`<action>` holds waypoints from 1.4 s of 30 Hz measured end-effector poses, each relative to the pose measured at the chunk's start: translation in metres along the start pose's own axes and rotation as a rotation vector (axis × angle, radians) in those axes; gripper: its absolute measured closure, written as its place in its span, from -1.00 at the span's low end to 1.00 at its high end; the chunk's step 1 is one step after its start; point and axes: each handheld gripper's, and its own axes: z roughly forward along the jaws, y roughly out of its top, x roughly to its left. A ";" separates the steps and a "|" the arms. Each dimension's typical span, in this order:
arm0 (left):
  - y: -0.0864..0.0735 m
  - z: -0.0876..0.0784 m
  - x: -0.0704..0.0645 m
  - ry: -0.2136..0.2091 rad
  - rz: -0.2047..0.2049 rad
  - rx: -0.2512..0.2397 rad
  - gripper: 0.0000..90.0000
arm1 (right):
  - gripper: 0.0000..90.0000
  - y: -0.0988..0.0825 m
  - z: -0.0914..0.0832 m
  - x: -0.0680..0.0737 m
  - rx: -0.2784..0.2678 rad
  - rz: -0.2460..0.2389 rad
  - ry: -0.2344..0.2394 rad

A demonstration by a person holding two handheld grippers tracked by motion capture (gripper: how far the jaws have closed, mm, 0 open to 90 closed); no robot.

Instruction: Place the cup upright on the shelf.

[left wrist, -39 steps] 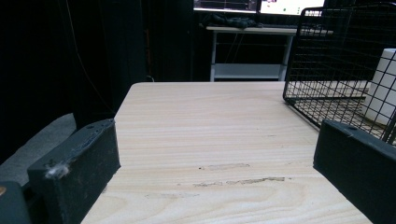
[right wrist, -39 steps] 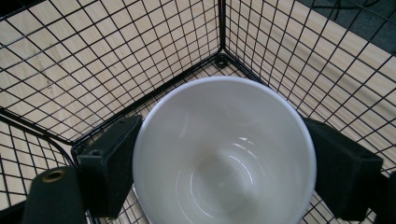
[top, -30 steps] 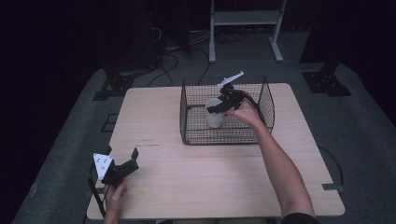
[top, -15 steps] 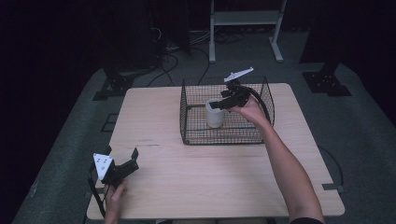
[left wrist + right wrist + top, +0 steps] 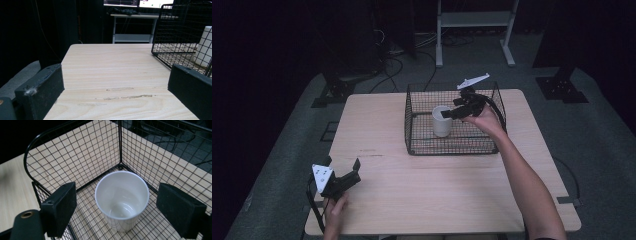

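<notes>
The white cup [image 5: 121, 199] stands upright on the floor of the black wire basket [image 5: 412, 130], toward the basket's left half, on the far right part of the bench [image 5: 422, 195]. In the right gripper view it is empty, with a thin plain rim, smooth glossy walls and a slight taper toward the base.

It looks light and thin-walled, probably paper or plastic, so a hard squeeze would likely dent it or push the mouth out of round. The smooth wall may slip under a weak pinch. The safest hold seems to be across the upper wall just under the rim, 1 pad on each side, or 1 jaw inside and 1 outside the rim. Being empty, it should tip easily if nudged, and the basket wires close by leave little room for a sideways approach.

The right gripper [image 5: 117, 212] hangs above the cup inside the basket, its jaws released and standing either side of the cup without touching it; they have just been closing a little, nothing pressed between them.

The left gripper [image 5: 343, 176] rests near the near left corner of the bench, well apart from the basket, jaws spread and empty.
</notes>
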 end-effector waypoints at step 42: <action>0.000 0.000 -0.001 0.000 0.006 -0.001 -1.00 | -0.64 -0.037 -0.051 0.026 -0.049 -0.034 0.073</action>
